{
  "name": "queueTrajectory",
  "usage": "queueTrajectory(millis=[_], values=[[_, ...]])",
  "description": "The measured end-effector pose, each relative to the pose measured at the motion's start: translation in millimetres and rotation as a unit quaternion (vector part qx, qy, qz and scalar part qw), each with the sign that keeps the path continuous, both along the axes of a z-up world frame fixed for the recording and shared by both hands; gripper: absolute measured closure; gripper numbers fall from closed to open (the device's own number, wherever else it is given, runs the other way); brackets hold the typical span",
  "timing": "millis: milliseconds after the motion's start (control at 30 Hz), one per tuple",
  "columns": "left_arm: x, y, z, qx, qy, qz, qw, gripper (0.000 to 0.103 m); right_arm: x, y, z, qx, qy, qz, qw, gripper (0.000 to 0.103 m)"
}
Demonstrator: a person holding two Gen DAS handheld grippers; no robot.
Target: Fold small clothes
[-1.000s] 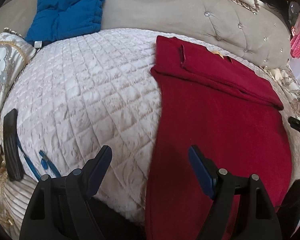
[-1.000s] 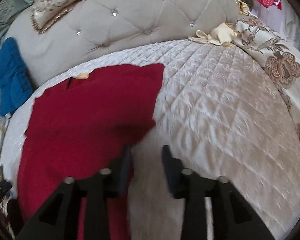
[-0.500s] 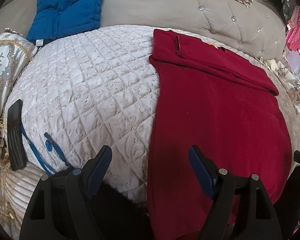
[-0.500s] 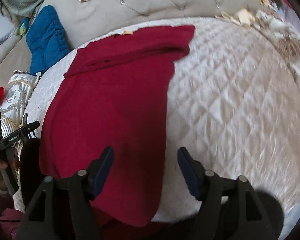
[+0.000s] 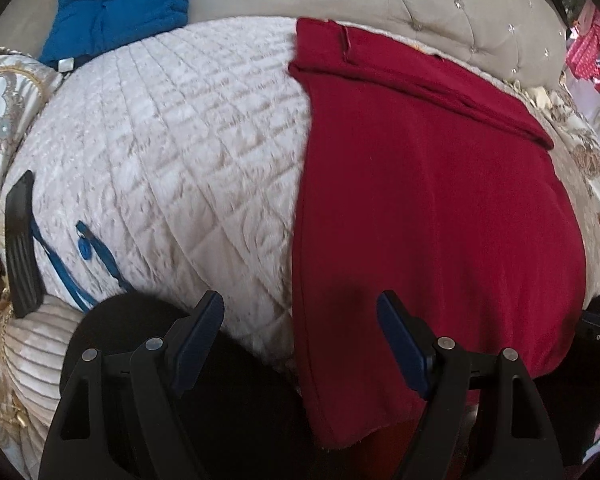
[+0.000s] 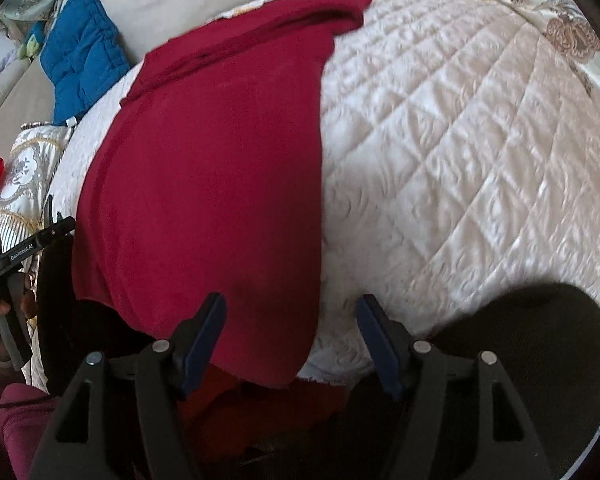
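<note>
In the left wrist view, the left hand-held gripper (image 5: 300,340) hangs released with jaws spread wide, grasping nothing, over the near edge of the red garment (image 5: 432,208), which lies flat on the quilted bed (image 5: 172,152) from 12 to 6 o'clock; a blue cushion (image 5: 120,4) sits at 11 o'clock. In the right wrist view, the right hand-held gripper (image 6: 290,340) is likewise released and empty above the garment's near hem, with the garment (image 6: 220,184) stretching toward 11 o'clock and bare bed (image 6: 460,140) toward 2 o'clock.
</note>
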State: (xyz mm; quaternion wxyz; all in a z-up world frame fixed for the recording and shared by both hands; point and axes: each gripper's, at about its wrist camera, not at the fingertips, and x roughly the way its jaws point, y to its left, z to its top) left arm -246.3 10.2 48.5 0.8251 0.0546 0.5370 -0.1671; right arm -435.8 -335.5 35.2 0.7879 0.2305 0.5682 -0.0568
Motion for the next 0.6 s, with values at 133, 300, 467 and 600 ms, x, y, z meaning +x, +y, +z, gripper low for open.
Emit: queueTrajectory(millis=[133,300,467,600], values=[[-4.4,-2.8,-8.0,0.009,0.018,-0.016,0.9997,0.043,-0.8,6.4,-4.8,0.000,0.006,0.014,1.000,0.029],[-5.8,-5.2,-20.4,0.019,0.053,-0.028,0.9980,0.043,2.4,10.9,-9.0,0.014,0.009,0.019,1.000,0.025],[-6.2,-9.5,-25.1,0.022,0.067,-0.039,0.9968,0.043,4.8,15.3,-12.5,0.021,0.015,0.030,0.999,0.023],[-14.3,-17.8,-30.8,0.019,0.084,-0.066,0.9941,0.043,5.9,20.0,-16.6,0.064,0.018,0.041,0.997,0.023]])
